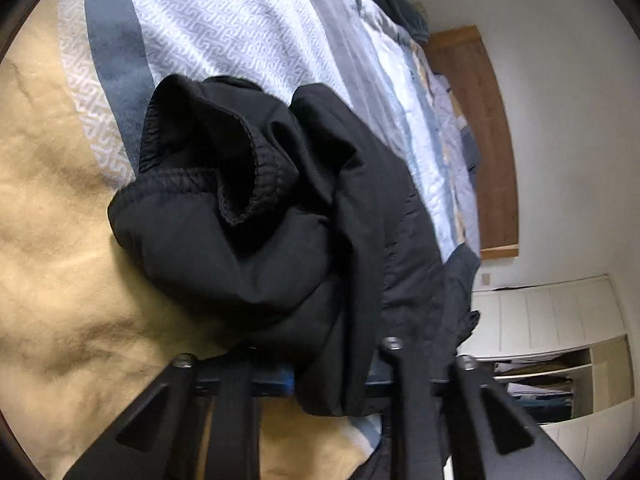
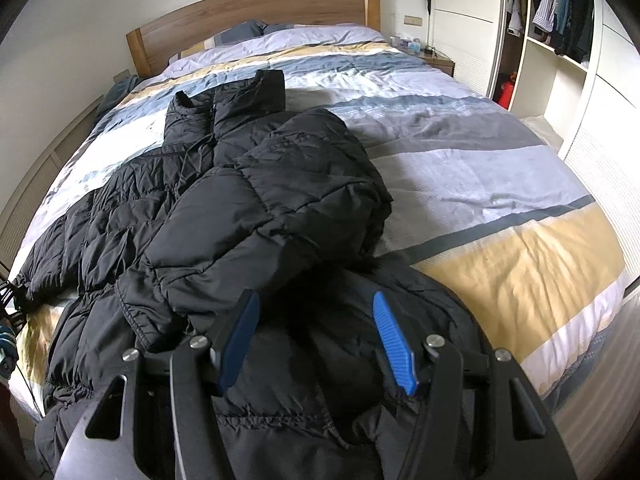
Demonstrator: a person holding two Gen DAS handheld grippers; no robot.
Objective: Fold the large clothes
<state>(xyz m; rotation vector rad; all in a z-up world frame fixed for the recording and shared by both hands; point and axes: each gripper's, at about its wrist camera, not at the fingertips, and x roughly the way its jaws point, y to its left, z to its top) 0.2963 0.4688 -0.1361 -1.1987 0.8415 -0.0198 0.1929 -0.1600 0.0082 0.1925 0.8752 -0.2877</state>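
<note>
- A black quilted puffer jacket is lying spread across a bed quilt striped in pale blue, grey, white and mustard yellow, its stand-up collar pointing toward the wooden headboard.
- One sleeve of the jacket is lying folded over the body, so that its elastic cuff is resting near the foot end of the bed.
- The right gripper, with blue ribbed pads, is hovering just above the jacket's lower part; its jaws are standing spread apart, with no fabric pinched between the pads.
- In the left wrist view, the left gripper is sitting low in the picture with a fold of the black jacket draped between its fingers; the jaws are pressed nearly together and pinching that fold.
- The gathered, ribbed cuff opening is bunching up just ahead of the left gripper, over the yellow band of the quilt.
- An open white wardrobe with hanging clothes is standing beside the bed, on the right of the right wrist view.
- A small wooden bedside table is standing between the headboard and the wardrobe.
</note>
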